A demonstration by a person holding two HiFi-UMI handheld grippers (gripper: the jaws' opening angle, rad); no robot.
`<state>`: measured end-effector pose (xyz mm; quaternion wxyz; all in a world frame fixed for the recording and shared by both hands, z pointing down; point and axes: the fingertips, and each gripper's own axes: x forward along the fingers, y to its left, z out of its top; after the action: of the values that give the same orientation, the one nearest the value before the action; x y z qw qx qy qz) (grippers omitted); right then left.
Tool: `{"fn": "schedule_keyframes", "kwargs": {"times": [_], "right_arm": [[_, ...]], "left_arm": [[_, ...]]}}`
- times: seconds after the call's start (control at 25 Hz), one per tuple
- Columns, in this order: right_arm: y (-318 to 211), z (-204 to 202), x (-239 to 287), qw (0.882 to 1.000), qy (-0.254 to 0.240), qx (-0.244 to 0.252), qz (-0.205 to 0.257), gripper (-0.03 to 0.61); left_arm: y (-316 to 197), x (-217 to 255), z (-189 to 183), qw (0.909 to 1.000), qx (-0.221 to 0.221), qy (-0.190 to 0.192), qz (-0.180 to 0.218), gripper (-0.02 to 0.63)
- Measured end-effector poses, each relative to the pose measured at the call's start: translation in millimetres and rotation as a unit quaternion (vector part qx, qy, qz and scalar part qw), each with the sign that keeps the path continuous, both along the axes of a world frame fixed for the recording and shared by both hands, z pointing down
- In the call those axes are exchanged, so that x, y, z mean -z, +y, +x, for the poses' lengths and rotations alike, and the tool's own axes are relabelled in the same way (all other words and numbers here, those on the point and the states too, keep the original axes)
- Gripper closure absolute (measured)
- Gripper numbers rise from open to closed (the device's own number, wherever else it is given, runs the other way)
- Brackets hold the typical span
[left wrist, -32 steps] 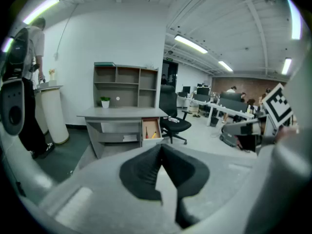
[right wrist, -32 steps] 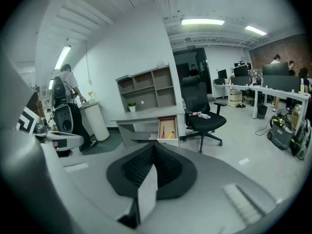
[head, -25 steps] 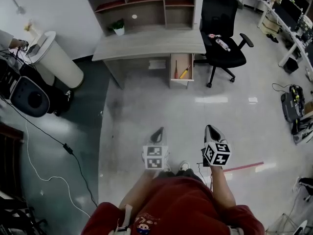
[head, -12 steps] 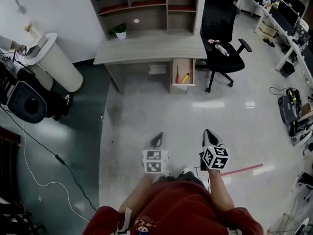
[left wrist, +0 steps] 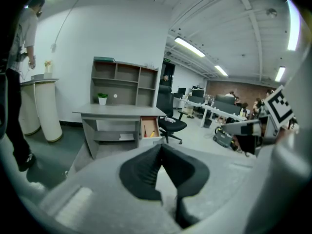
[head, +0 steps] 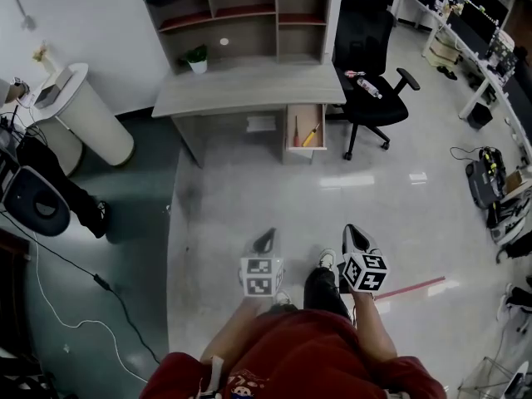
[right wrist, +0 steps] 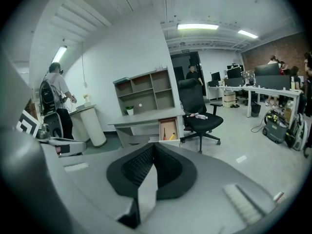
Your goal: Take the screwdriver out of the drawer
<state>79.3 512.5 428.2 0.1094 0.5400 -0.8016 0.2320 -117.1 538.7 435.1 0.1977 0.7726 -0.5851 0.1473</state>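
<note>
An open drawer (head: 303,130) hangs under the right end of a grey desk (head: 249,86), far ahead of me across the floor. Inside lie a yellow-handled screwdriver (head: 312,135) and a slim red-handled tool (head: 295,130). My left gripper (head: 266,238) and right gripper (head: 354,234) are held side by side, low and close to my body, well short of the desk. Both are shut with nothing between the jaws. The drawer (left wrist: 149,127) shows just above the tips of the left gripper (left wrist: 161,147). In the right gripper view, the drawer (right wrist: 168,128) sits above the right gripper (right wrist: 153,146).
A black office chair (head: 366,81) with a bottle on its seat stands right of the drawer. A shelf unit (head: 249,11) and a small plant (head: 197,57) top the desk. At the left are a white round stand (head: 83,115), a person (head: 54,185) and floor cables (head: 75,298).
The person holding the grippers has stepped forward; a dark trouser leg and shoe now show between the grippers. The person at the left has come further into view. Both grippers stay shut.
</note>
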Motion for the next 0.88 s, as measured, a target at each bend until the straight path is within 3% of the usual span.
{"fn": "schedule_keyframes", "kwargs": {"times": [0.4, 0.88], "right_arm": [[-43.7, 3.1, -12.2, 1.000, -0.007, 0.005, -0.004, 0.578], [-147.2, 47.0, -30.6, 0.999, -0.028, -0.017, -0.016, 0.577]], "left_arm": [[-42.9, -9.6, 7.6, 0.9999, -0.005, -0.006, -0.007, 0.615], [-149.9, -23.0, 46.9, 0.9994, -0.020, -0.022, -0.020, 0.615]]}}
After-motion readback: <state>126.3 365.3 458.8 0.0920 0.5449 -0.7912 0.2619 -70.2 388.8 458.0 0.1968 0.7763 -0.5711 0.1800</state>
